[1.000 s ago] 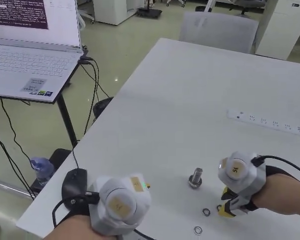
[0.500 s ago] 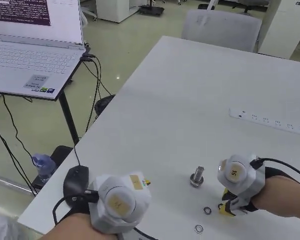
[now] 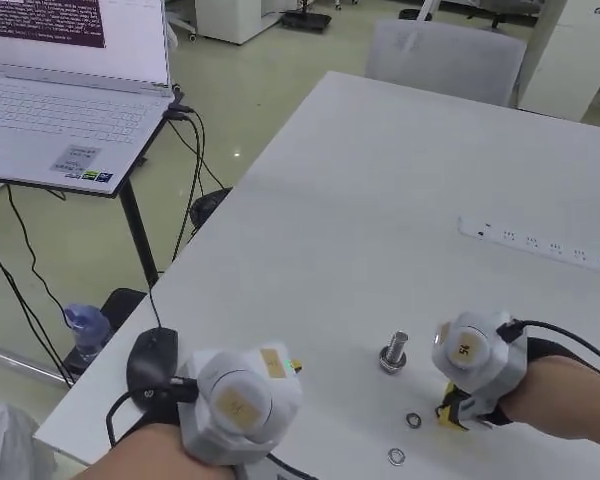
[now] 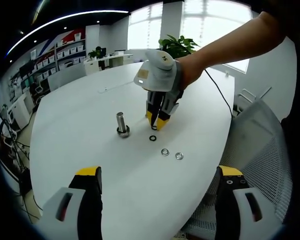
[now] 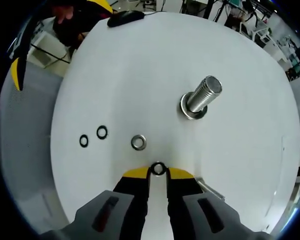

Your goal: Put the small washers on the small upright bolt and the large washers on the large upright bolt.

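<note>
One steel upright bolt [image 3: 393,352] [image 4: 122,123] [image 5: 202,96] stands on the white table [image 3: 380,200], with a ring at its base. My right gripper [image 5: 158,173] [image 3: 450,415] [image 4: 155,123] points down at the table just right of the bolt, shut on a small dark washer [image 5: 158,164] pinched between its yellow tips. Three more washers lie loose: a silver washer [image 5: 138,142] [image 3: 413,420] and two dark washers [image 5: 102,132] [image 5: 84,141]. My left gripper [image 4: 159,175] [image 3: 240,400] hovers open near the table's front edge, with nothing between its fingers.
A white power strip [image 3: 540,245] lies at the back right. A black mouse [image 3: 152,365] sits by the table's left front corner, close to my left gripper. A laptop [image 3: 60,100] stands on a stand to the left, and a grey chair [image 3: 440,60] is beyond the table.
My right gripper has crept slightly left toward the bolt. The bolt, the loose washers and my left gripper have stayed put; the head view shifted a little.
</note>
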A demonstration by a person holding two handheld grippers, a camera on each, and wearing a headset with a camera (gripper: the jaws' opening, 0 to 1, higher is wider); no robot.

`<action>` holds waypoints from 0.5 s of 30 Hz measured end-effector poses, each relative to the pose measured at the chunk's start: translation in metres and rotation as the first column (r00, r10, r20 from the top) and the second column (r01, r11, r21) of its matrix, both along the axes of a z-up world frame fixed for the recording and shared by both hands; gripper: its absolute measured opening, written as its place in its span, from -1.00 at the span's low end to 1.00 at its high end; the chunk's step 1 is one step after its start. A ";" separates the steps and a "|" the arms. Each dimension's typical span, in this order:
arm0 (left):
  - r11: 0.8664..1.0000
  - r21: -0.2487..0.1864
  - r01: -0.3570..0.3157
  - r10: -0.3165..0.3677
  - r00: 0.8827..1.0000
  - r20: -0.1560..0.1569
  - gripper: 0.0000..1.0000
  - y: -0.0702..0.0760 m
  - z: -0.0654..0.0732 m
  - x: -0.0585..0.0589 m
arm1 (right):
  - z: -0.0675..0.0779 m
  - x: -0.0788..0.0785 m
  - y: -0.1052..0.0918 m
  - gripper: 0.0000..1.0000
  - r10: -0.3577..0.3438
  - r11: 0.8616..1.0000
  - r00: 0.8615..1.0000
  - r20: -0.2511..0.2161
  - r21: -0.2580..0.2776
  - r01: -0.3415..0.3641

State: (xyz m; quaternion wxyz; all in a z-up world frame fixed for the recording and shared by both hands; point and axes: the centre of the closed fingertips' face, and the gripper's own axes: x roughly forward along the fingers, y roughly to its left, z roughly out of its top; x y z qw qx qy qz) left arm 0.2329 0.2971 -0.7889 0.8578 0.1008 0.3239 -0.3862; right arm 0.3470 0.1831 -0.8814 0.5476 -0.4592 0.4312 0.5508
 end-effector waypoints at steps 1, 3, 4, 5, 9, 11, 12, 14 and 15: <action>1.000 0.001 0.001 -0.001 1.000 0.000 0.88 0.000 0.000 0.000 | 0.000 0.000 0.000 -0.72 -0.005 1.000 1.000 -0.002 -0.001 0.005; 1.000 0.003 0.001 -0.001 1.000 -0.001 0.87 0.000 0.000 -0.002 | 0.000 0.000 0.000 -0.73 -0.014 1.000 1.000 -0.007 -0.002 0.014; 1.000 0.003 0.001 -0.001 1.000 -0.002 0.86 0.000 0.000 -0.002 | 0.000 0.000 0.000 -0.73 -0.021 1.000 1.000 -0.009 -0.001 0.021; 1.000 0.004 0.001 -0.001 1.000 -0.003 0.85 0.000 0.000 -0.003 | 0.000 -0.001 0.000 -0.73 -0.022 1.000 1.000 -0.009 -0.001 0.022; 1.000 0.010 0.003 -0.003 1.000 -0.010 0.82 0.001 -0.002 -0.005 | 0.000 -0.001 0.000 -0.74 -0.035 0.999 0.999 -0.009 0.007 0.035; 1.000 0.014 0.004 -0.004 1.000 -0.011 0.82 0.001 -0.002 -0.006 | 0.001 -0.001 0.000 -0.74 -0.040 0.999 0.999 -0.009 0.011 0.041; 1.000 0.015 0.003 -0.003 1.000 -0.011 0.82 0.001 -0.002 -0.006 | 0.001 -0.002 -0.002 -0.74 -0.049 0.999 0.999 -0.014 0.008 0.049; 1.000 0.014 0.001 -0.001 1.000 -0.008 0.82 0.001 -0.001 -0.006 | 0.002 -0.004 -0.004 -0.74 -0.068 0.998 0.997 -0.024 0.014 0.068; 1.000 0.013 0.000 0.000 1.000 -0.005 0.82 0.001 -0.001 -0.005 | 0.004 -0.005 -0.006 -0.74 -0.069 0.997 0.997 -0.025 0.013 0.070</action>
